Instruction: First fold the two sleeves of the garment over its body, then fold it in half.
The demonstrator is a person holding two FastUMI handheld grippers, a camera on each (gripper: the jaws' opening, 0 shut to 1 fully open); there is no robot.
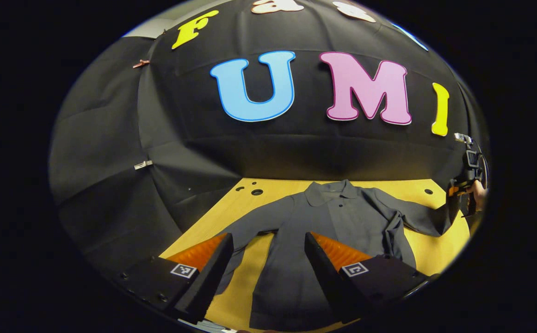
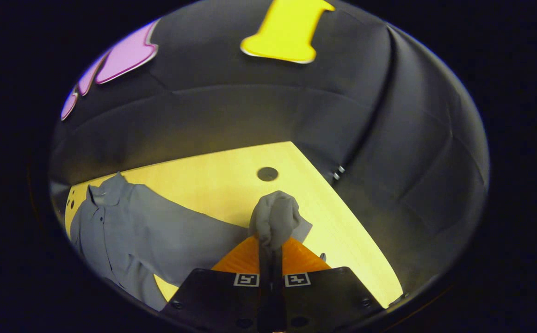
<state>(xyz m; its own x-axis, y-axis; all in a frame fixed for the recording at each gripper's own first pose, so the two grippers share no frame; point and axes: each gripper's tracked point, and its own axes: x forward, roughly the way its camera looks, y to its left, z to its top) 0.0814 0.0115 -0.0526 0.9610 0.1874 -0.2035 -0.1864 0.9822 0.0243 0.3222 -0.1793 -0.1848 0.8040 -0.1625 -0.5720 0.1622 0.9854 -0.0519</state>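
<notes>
Grey collared long-sleeved shirt (image 1: 342, 217) is laid flat on yellow wooden tabletop (image 2: 222, 175).
Sleeve cuff (image 2: 275, 219) is pinched in right claw (image 2: 270, 249); left claw (image 1: 266, 259) is held apart above shirt's hem.

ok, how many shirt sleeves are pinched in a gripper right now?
1. The right gripper is shut on one sleeve by its cuff. The other sleeve lies flat on the table, beneath the open left gripper.

Matt grey woven cloth shirt (image 1: 342, 217) lying on a smooth, light wooden table (image 2: 231, 171) with a faint sheen, backed by a matt black cloth wall (image 1: 180, 152).
</notes>
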